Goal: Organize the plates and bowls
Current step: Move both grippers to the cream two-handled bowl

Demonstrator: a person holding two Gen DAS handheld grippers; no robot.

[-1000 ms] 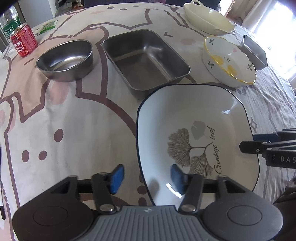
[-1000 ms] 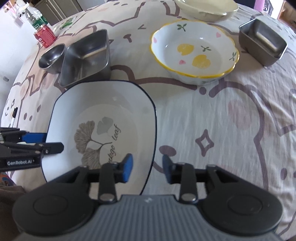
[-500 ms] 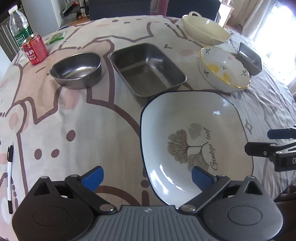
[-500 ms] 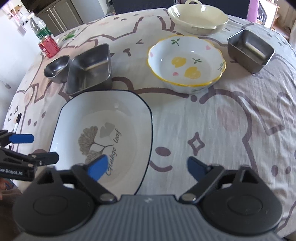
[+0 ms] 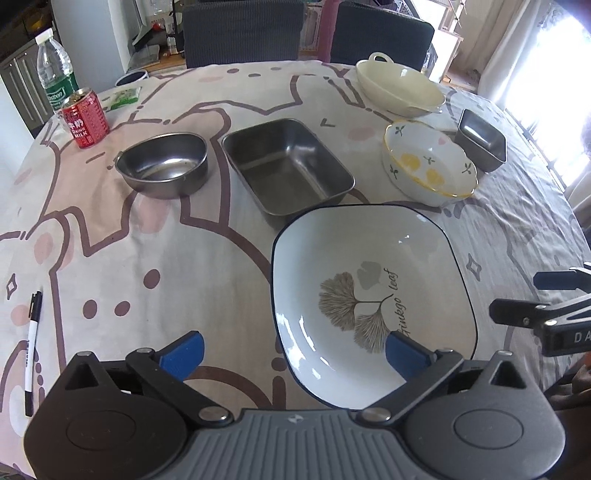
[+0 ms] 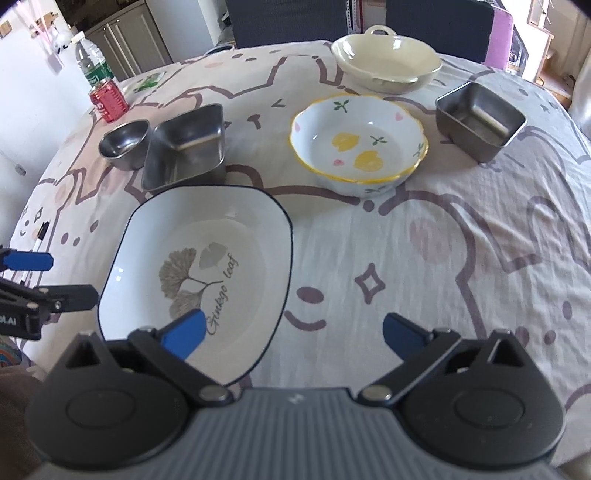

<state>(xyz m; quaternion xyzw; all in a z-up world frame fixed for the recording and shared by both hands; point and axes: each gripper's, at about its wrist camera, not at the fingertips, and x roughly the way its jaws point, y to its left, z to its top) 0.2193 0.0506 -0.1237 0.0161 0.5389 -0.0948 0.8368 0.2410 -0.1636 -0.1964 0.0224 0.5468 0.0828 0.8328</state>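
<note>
A large white plate with a dark rim and a ginkgo leaf print [image 5: 369, 280] [image 6: 199, 266] lies flat on the patterned tablecloth. My left gripper [image 5: 291, 350] hangs open above the plate's left edge, nothing between its blue pads. My right gripper [image 6: 293, 332] hangs open above the plate's right edge, also holding nothing. Beyond the plate stand a rectangular steel pan [image 5: 288, 166] [image 6: 186, 146], a round steel bowl [image 5: 162, 162] [image 6: 123, 144], a flowered ceramic bowl [image 5: 428, 168] [image 6: 360, 144], a small square steel dish [image 5: 480, 140] [image 6: 480, 118] and a cream handled dish [image 5: 400, 88] [image 6: 386, 62].
A red drink can [image 5: 85, 118] [image 6: 109, 99] and a water bottle [image 5: 55, 70] [image 6: 90, 61] stand at the far left. A pen [image 5: 31, 347] lies near the left table edge. Dark chairs [image 5: 240, 31] stand behind the table.
Both grippers opened wide from a narrower gap at the plate's edges, letting go of the plate, and rose and drew back from it. The plate stays on the cloth.
</note>
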